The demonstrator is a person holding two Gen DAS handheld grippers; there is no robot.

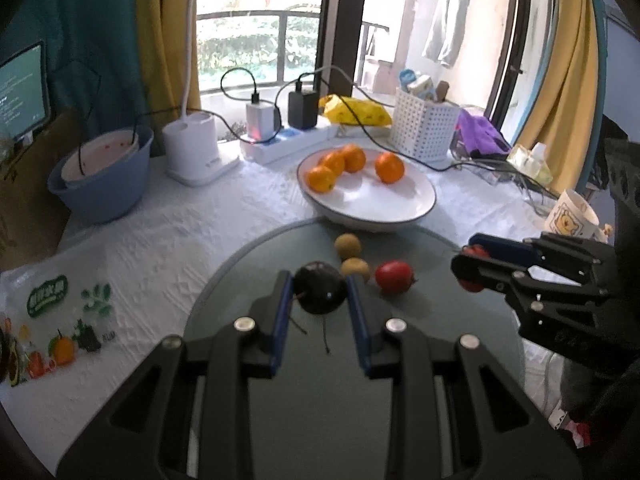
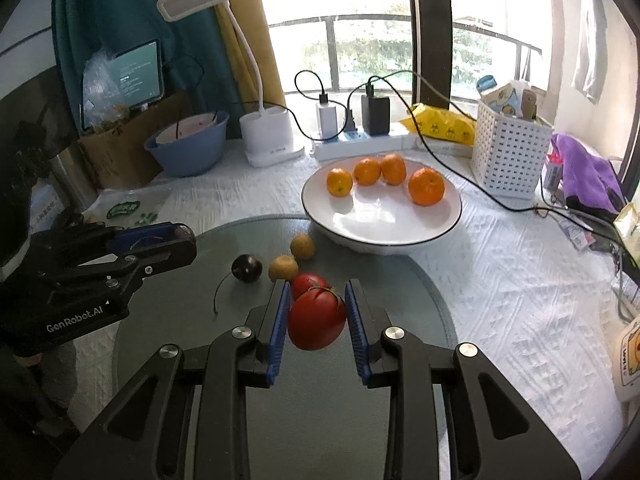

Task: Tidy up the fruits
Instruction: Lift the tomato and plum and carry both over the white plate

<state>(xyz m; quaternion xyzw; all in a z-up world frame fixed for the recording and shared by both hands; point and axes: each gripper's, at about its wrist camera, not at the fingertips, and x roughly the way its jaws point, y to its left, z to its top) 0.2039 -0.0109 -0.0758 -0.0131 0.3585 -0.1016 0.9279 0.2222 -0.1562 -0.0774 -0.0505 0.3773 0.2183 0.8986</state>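
Observation:
A white bowl (image 1: 416, 208) (image 2: 440, 232) holds several oranges (image 1: 389, 167) (image 2: 426, 186). On the grey round mat (image 1: 280, 256) (image 2: 416, 296) lie a dark cherry (image 1: 320, 288) (image 2: 247, 268), two brown longans (image 1: 347, 245) (image 2: 302, 245) and a red tomato (image 1: 394, 276) (image 2: 306, 282). My left gripper (image 1: 320, 292) (image 2: 188, 240) has its fingers either side of the cherry, which rests on the mat. My right gripper (image 2: 317, 312) (image 1: 466, 268) is shut on a second red tomato (image 2: 317, 320) and holds it above the mat.
A blue basin (image 1: 100, 176) (image 2: 188, 148), a white lamp base (image 1: 196, 148) (image 2: 268, 136), a power strip with chargers (image 1: 280, 140) (image 2: 356, 140) and a white basket (image 1: 424, 124) (image 2: 508, 152) stand along the back. A printed fruit bag (image 1: 60, 320) lies at left. A mug (image 1: 572, 216) stands at right.

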